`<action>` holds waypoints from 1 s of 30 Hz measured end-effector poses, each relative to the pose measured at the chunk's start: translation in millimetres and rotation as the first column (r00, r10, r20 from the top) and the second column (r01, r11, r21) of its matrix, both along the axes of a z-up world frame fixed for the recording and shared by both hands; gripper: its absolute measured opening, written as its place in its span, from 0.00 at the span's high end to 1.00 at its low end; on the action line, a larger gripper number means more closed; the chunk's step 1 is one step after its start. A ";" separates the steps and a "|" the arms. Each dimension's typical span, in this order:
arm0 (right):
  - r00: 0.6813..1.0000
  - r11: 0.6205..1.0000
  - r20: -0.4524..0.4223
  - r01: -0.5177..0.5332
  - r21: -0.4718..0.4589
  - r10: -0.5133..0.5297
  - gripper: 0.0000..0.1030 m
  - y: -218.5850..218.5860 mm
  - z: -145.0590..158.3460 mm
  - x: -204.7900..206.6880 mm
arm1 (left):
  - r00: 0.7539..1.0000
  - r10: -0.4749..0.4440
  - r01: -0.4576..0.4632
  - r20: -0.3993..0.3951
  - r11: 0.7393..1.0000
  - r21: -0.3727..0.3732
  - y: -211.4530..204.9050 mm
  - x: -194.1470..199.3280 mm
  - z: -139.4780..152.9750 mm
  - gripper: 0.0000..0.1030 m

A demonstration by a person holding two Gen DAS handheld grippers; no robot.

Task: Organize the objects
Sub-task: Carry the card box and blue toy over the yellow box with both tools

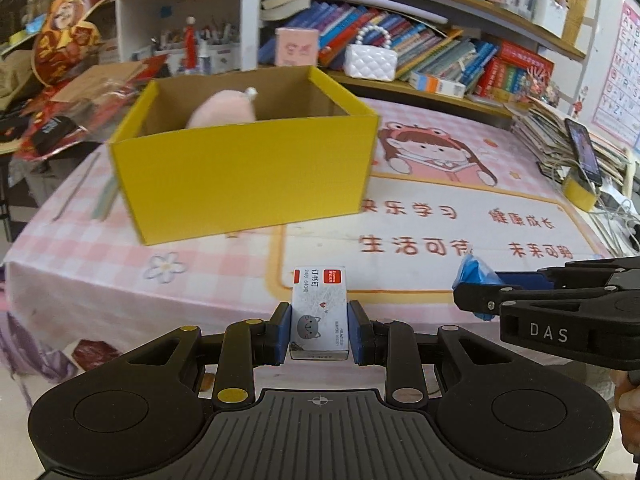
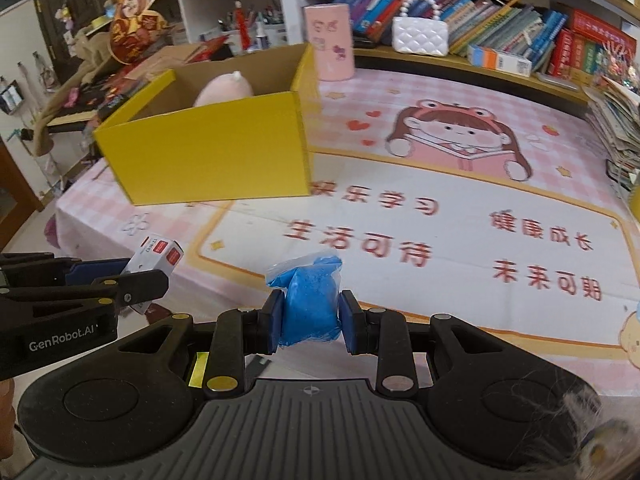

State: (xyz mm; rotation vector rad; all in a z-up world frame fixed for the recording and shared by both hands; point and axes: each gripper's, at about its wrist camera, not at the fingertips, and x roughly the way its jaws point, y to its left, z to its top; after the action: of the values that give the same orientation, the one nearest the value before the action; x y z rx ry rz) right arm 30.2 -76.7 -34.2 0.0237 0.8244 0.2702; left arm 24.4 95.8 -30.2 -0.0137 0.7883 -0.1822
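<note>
My left gripper [image 1: 319, 330] is shut on a small white staple box [image 1: 319, 312] with a red label and a grey cat drawing, held above the near table edge. Off to its right, my right gripper [image 2: 308, 322] is shut on a blue clay lump in a clear bag [image 2: 310, 304]. Each gripper shows in the other's view: the right gripper [image 1: 476, 298] with the blue bag [image 1: 476, 274], the left gripper [image 2: 148, 284] with the staple box [image 2: 158, 254]. Ahead stands an open yellow cardboard box [image 1: 244, 176] with a pink plush toy [image 1: 222, 110] inside.
A pink cartoon tablecloth [image 2: 440, 208] covers the table. Behind the box are a pink cylinder [image 2: 330, 42], a white quilted handbag [image 2: 420, 34] and shelves of books [image 2: 520, 20]. A phone [image 1: 584, 150], yellow tape roll [image 1: 578, 194] and book piles crowd the right edge.
</note>
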 end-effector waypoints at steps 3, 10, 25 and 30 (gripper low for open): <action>1.000 1.000 0.018 -0.022 -0.001 0.022 0.74 14.7 2.5 -1.7 | 1.000 0.018 -0.018 0.023 1.000 0.004 11.4 -5.1 5.5 0.73; 0.996 0.998 0.062 -0.064 -0.014 0.065 0.74 40.4 12.6 -0.9 | 0.995 0.072 -0.072 0.069 0.997 -0.004 40.4 -9.2 17.3 0.73; 0.976 0.990 0.166 -0.140 -0.021 0.142 0.74 69.5 55.0 46.6 | 0.970 0.159 -0.151 0.184 0.987 -0.056 71.4 31.9 51.3 0.73; 0.965 0.985 0.199 -0.172 -0.023 0.174 0.74 76.2 62.7 79.8 | 0.954 0.216 -0.206 0.207 0.976 -0.069 75.8 61.2 58.8 0.73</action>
State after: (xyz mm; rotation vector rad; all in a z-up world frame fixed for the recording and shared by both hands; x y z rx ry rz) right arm 110.0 -0.4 28.5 -0.0801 0.6268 0.4283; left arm 85.6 171.6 28.6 -0.1200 0.5626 0.0017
